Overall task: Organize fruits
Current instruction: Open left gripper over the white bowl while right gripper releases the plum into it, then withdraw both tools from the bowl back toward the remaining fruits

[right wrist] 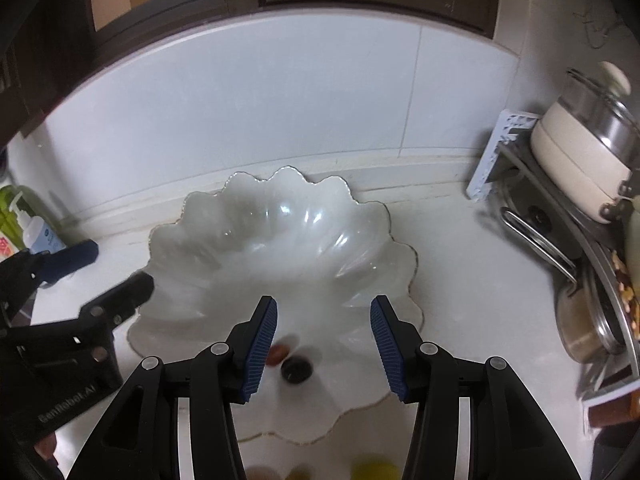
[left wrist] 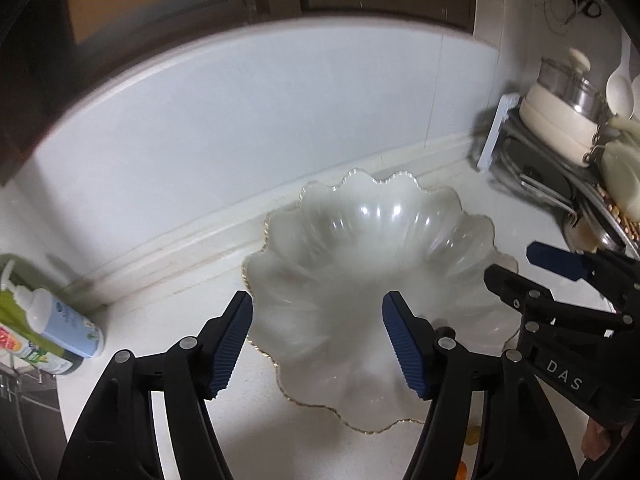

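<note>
A scalloped clear glass bowl (left wrist: 360,264) with a gold rim stands on the white counter; it also shows in the right wrist view (right wrist: 280,240). In the right wrist view a reddish-brown fruit (right wrist: 279,353) and a dark round fruit (right wrist: 296,369) lie in its near part, blurred. My left gripper (left wrist: 318,344) is open and empty over the bowl's near edge. My right gripper (right wrist: 324,344) is open and empty above the two fruits. Yellow-green and orange fruits (right wrist: 376,472) lie on the counter in front of the bowl.
A dish rack (right wrist: 560,216) with a cream pot (right wrist: 580,164) and pans stands at the right. Soap bottles (left wrist: 52,324) stand at the left by the sink edge. A tiled wall (left wrist: 260,120) runs behind the bowl.
</note>
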The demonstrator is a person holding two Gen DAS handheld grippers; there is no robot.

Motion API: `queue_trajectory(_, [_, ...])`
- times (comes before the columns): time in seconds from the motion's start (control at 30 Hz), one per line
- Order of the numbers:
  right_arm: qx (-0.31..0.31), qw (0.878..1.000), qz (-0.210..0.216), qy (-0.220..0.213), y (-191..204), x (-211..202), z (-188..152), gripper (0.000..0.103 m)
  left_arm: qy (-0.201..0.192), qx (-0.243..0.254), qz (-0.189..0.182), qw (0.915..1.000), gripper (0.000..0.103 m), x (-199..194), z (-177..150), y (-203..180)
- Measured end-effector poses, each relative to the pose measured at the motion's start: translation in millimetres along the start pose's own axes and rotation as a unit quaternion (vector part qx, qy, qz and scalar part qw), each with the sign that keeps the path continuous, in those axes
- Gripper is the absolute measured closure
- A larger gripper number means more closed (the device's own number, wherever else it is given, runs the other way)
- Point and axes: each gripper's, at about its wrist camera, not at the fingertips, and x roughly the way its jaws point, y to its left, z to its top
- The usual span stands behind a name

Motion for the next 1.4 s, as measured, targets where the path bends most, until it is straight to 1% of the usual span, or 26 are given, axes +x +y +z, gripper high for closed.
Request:
queue_trajectory(0.13, [0.007,1.000,-0.001,-0.012,-2,-19,-7,0.053,-0.032,0.001,0.011,0.9994,0.029,-24,-3,0])
queue_trajectory(0.27, [0.007,0.999,-0.008,-0.037,-2,-42,-14,0.053,-0.064,0.013,0.019,0.9977,0.027,-49,-9,-4])
queue_trajectory(0.37, [0.009,0.998,-0.016,-0.058,0,-61,-20,0.053,-0.077,0.014,0.020,0.9967,0.025,-64,-14,-5])
queue_trajectory(0.57, [0.011,0.995,-0.030,-0.093,2,-95,-34,0.053,-0.091,0.009,0.000,0.9958,0.025,-87,-21,-8])
queue_trajectory(0.77, [0.017,0.992,-0.040,-0.119,1,-123,-51,0.053,-0.100,0.017,-0.011,0.9948,0.025,-109,-33,-12])
queue_trajectory(1.13, [0.019,0.989,-0.044,-0.143,9,-154,-85,0.053,-0.128,0.021,-0.024,0.9913,0.025,-144,-67,-16])
queue_trajectory(1.27, [0.022,0.987,-0.049,-0.149,11,-164,-98,0.053,-0.124,0.014,-0.037,0.9915,0.025,-150,-81,-15])
queue_trajectory(1.4, [0.021,0.986,-0.055,-0.153,12,-171,-110,0.053,-0.118,0.015,-0.037,0.9922,0.025,-154,-94,-19])
